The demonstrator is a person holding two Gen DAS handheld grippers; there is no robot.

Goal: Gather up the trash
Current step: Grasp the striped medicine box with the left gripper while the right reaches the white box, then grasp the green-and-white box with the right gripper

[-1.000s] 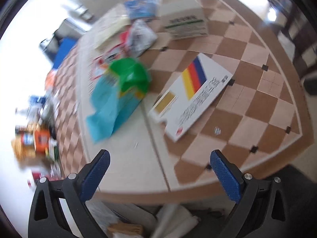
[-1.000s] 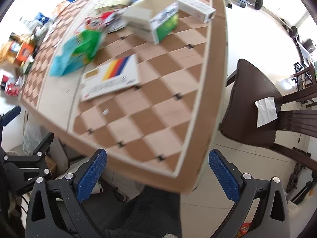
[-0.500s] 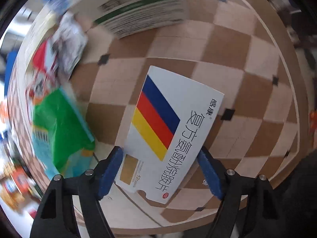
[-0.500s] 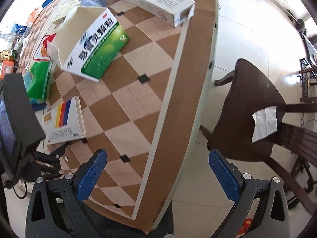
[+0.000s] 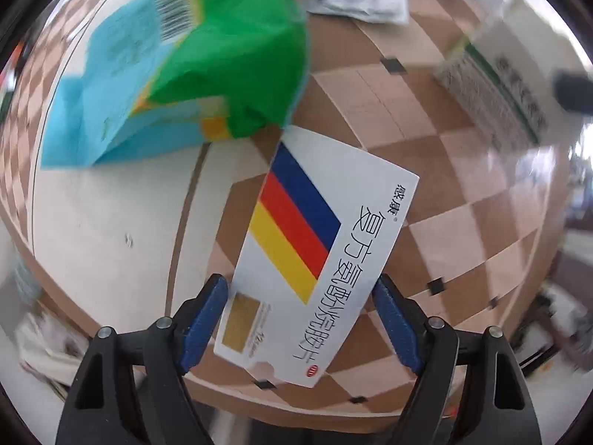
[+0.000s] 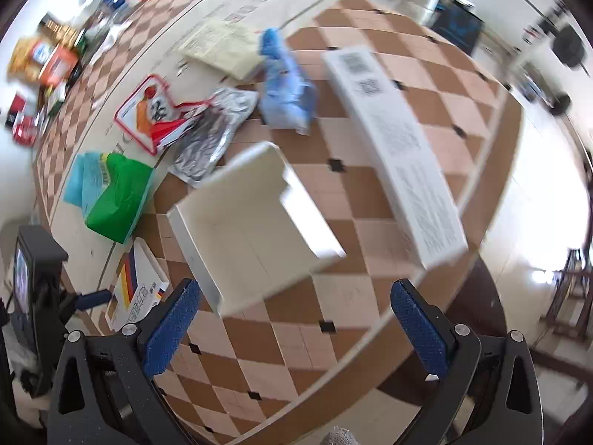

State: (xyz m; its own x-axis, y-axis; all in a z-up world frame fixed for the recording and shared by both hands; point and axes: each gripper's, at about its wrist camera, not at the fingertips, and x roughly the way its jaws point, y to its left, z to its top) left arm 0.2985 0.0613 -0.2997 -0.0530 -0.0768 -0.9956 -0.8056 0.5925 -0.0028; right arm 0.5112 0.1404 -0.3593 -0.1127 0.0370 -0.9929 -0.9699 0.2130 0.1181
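Observation:
A flat white medicine box (image 5: pixel 318 259) with blue, red and yellow stripes lies near the edge of the checkered table (image 5: pixel 463 222). My left gripper (image 5: pixel 300 322) straddles its near end, jaws closed in against its two sides. The box also shows in the right wrist view (image 6: pixel 135 293). My right gripper (image 6: pixel 296 322) is open and empty, just in front of an open white carton (image 6: pixel 252 230). A green and blue bag (image 5: pixel 178 66) lies just beyond the striped box.
In the right wrist view a long white box (image 6: pixel 400 148), a blue crumpled wrapper (image 6: pixel 285 85), a silver foil pouch (image 6: pixel 211 137), a red and white packet (image 6: pixel 155 111) and a yellow sheet (image 6: pixel 222 48) lie on the table. Snack packets (image 6: pixel 40 59) sit at far left.
My left gripper has come down over the striped box and its jaws have narrowed onto it. My right gripper has swung left from the table edge toward the white carton.

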